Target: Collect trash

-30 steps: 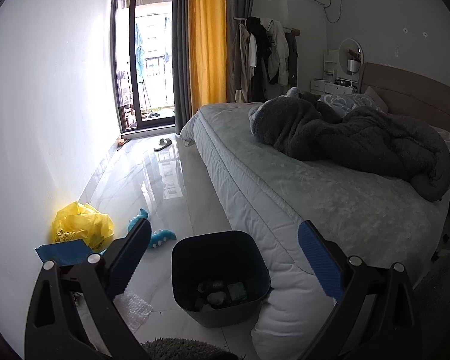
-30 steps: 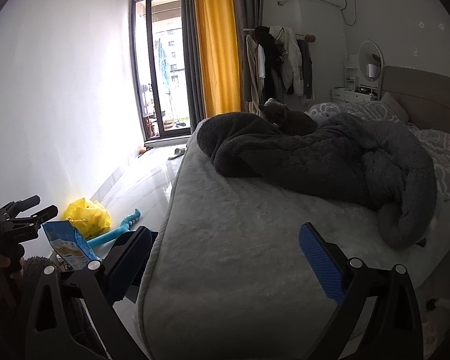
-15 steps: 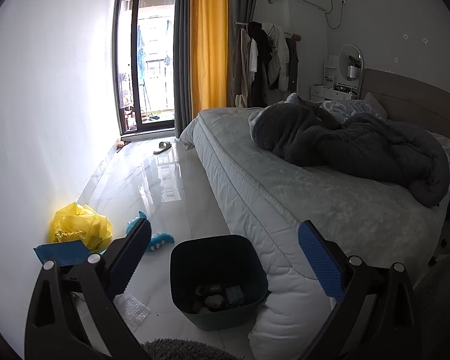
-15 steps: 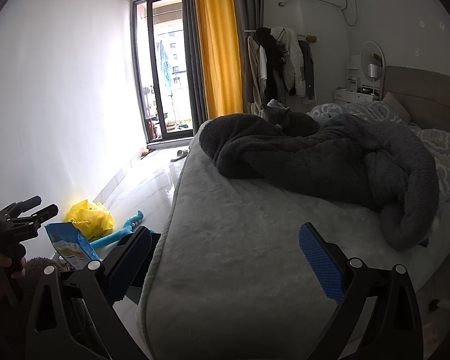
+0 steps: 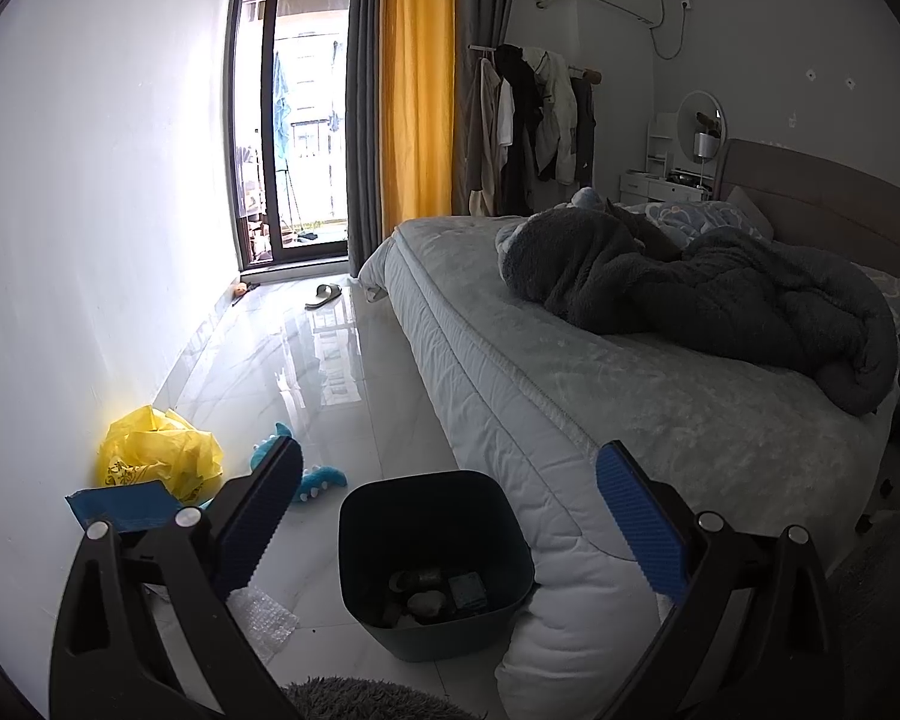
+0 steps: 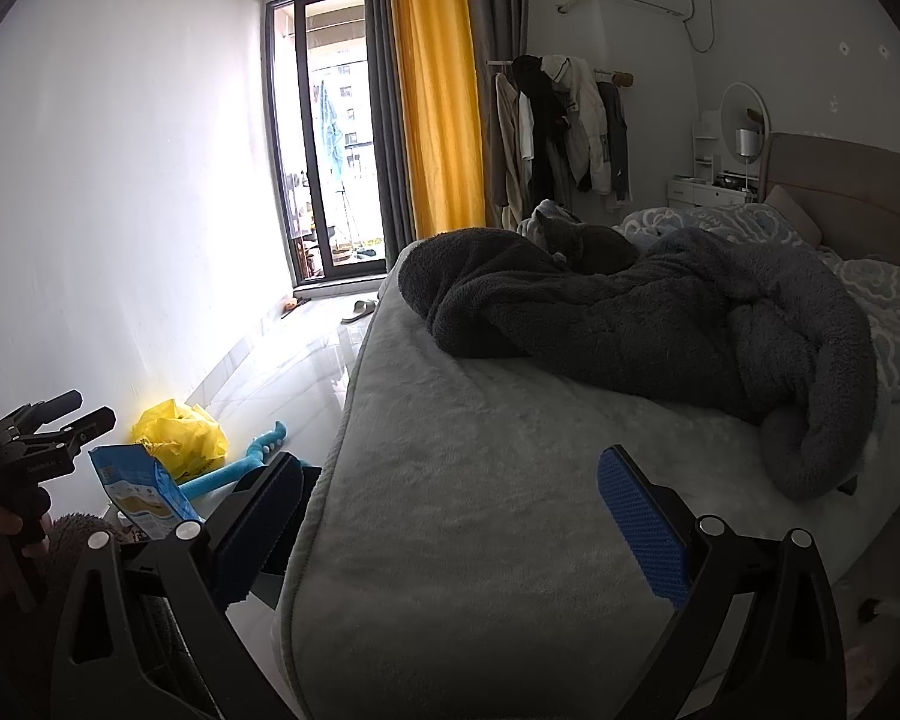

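Both grippers, left (image 5: 447, 516) & right (image 6: 450, 519), gape empty; next, imo: drop left onto crumpled yellow plastic bag (image 5: 159, 456) beside dark plastic bin (image 5: 435, 558), pinch a fold.

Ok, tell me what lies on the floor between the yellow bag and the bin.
In the left wrist view, a blue toy lies on the tiles between the yellow bag and the bin; the left gripper's finger partly covers it.

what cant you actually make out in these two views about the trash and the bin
- Bin contents, left wrist view: dark and too small to identify.
- Bin in the right wrist view: almost wholly hidden behind the claw finger and the bed.
- Blue packet, left wrist view: lower part covered by the left claw.
- Bubble wrap: partly behind the same claw.
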